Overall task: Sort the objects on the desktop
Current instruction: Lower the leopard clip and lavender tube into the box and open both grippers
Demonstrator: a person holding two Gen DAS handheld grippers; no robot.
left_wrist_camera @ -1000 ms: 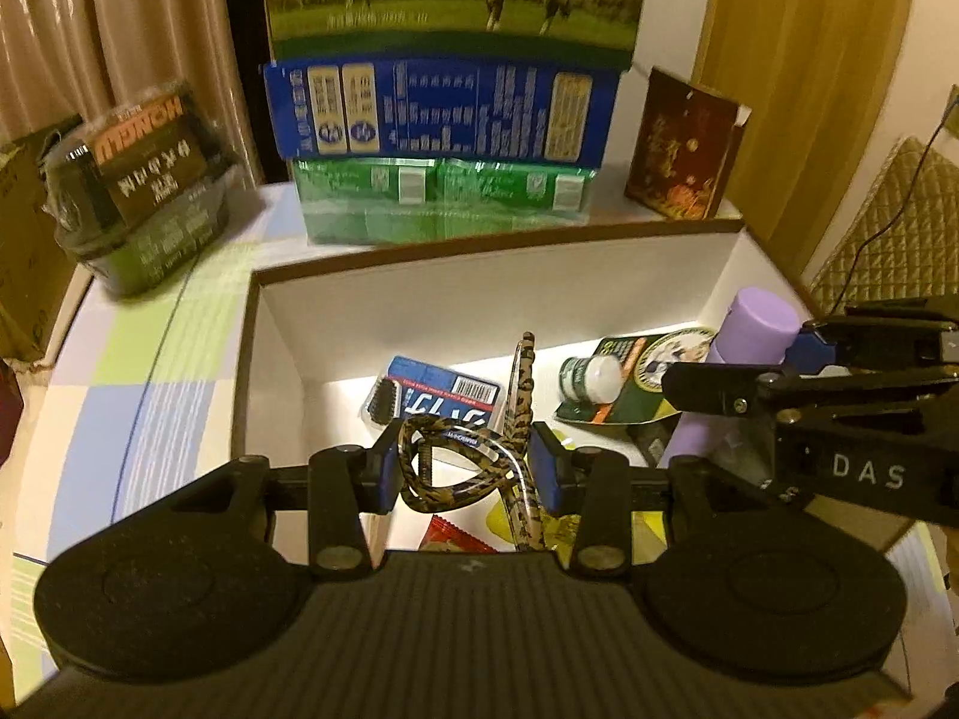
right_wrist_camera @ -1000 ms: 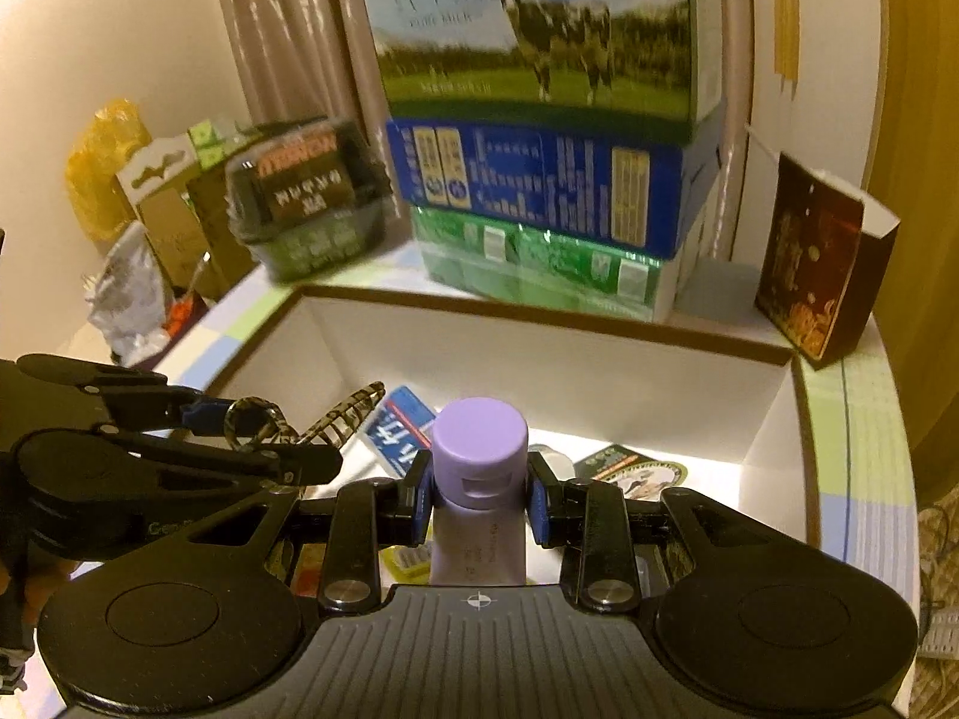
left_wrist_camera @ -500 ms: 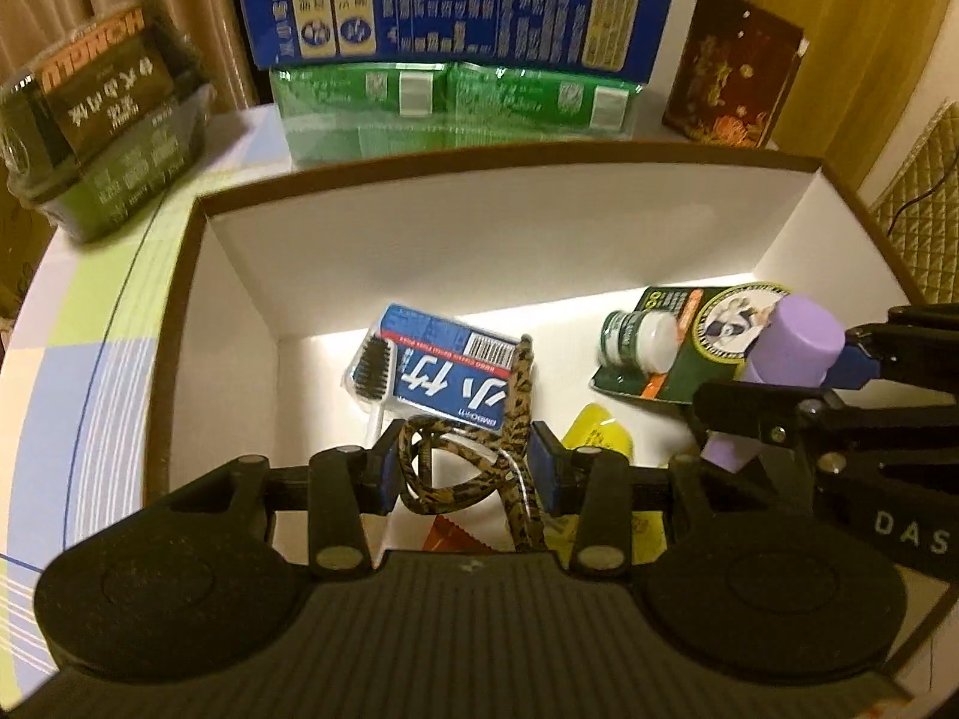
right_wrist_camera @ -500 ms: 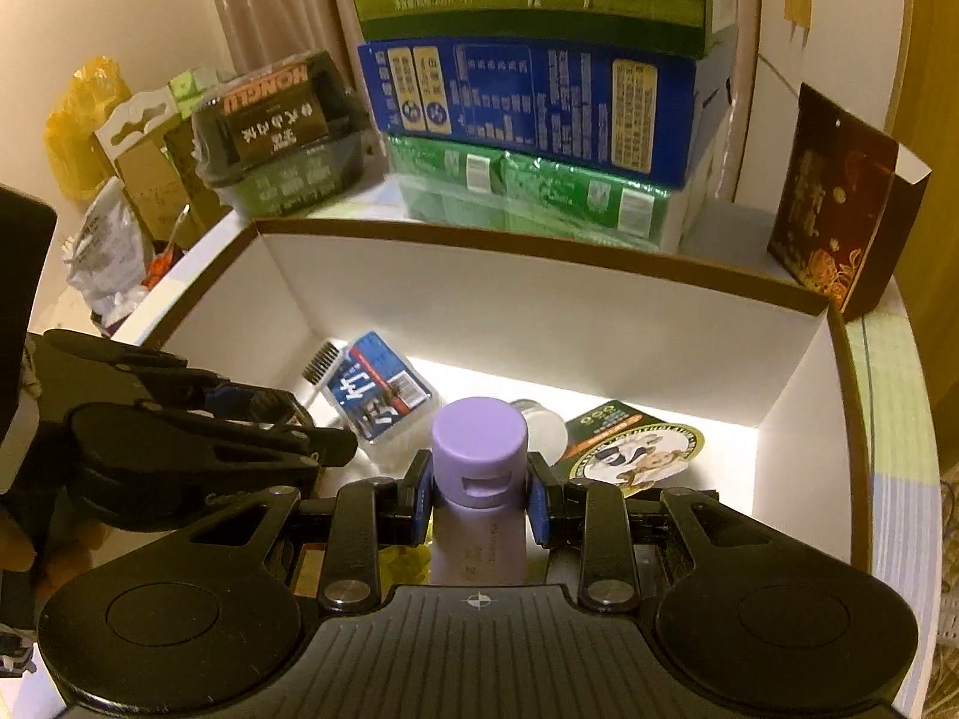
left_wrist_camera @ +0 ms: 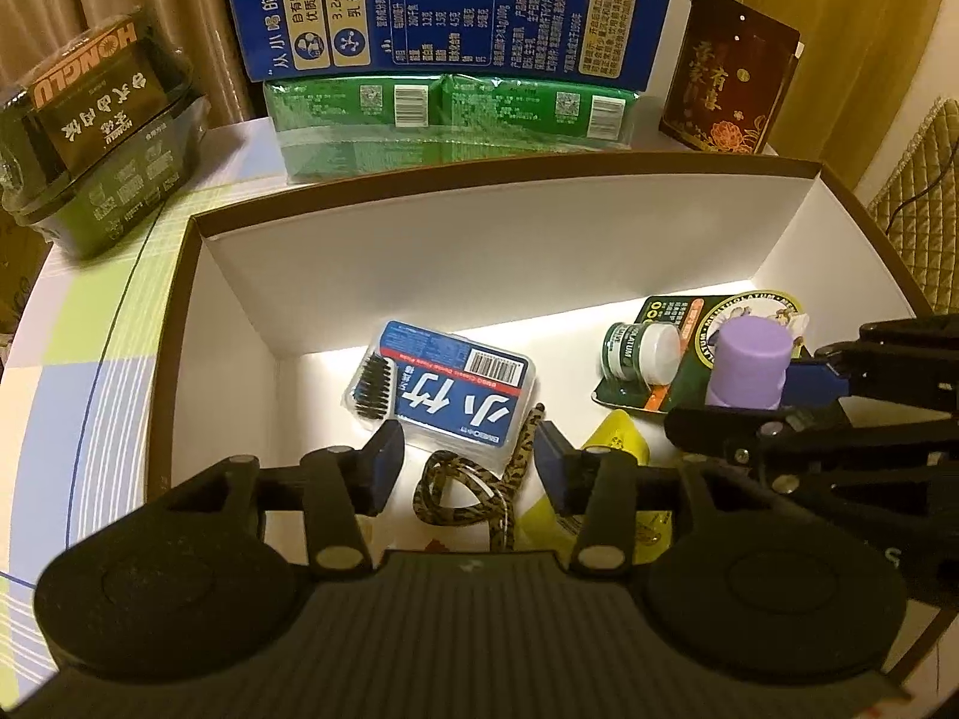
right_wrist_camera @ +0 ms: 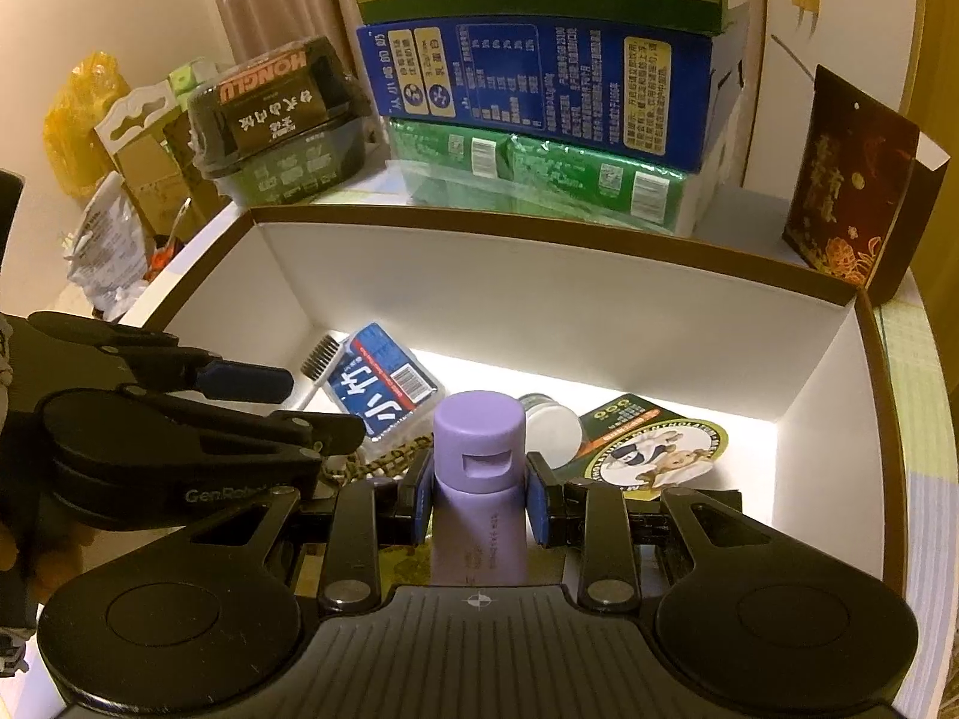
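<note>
Both grippers hang inside a white box with a brown rim point(left_wrist_camera: 497, 189). My left gripper point(left_wrist_camera: 467, 461) has its jaws opening, and the leopard-print glasses point(left_wrist_camera: 479, 491) lie loose between the pads on the box floor. My right gripper point(right_wrist_camera: 478, 497) is shut on an upright purple bottle point(right_wrist_camera: 478, 479), which also shows at the right of the left wrist view as the purple bottle point(left_wrist_camera: 749, 368). In the right wrist view the left gripper point(right_wrist_camera: 240, 401) sits at the left, with a strip of the glasses point(right_wrist_camera: 371, 464) below it.
The box also holds a blue toothbrush pack point(left_wrist_camera: 449, 392), a small white-capped jar on a green card point(left_wrist_camera: 644, 350) and a yellow packet point(left_wrist_camera: 617, 455). Behind the box point(right_wrist_camera: 539, 227) stand stacked green and blue cartons point(left_wrist_camera: 449, 48), a dark red pouch point(left_wrist_camera: 728, 72) and a black tub point(left_wrist_camera: 102, 132).
Both grippers came down into the box. The left jaws have spread and the glasses, held before, now rest free on the floor. The right gripper keeps its hold on the bottle.
</note>
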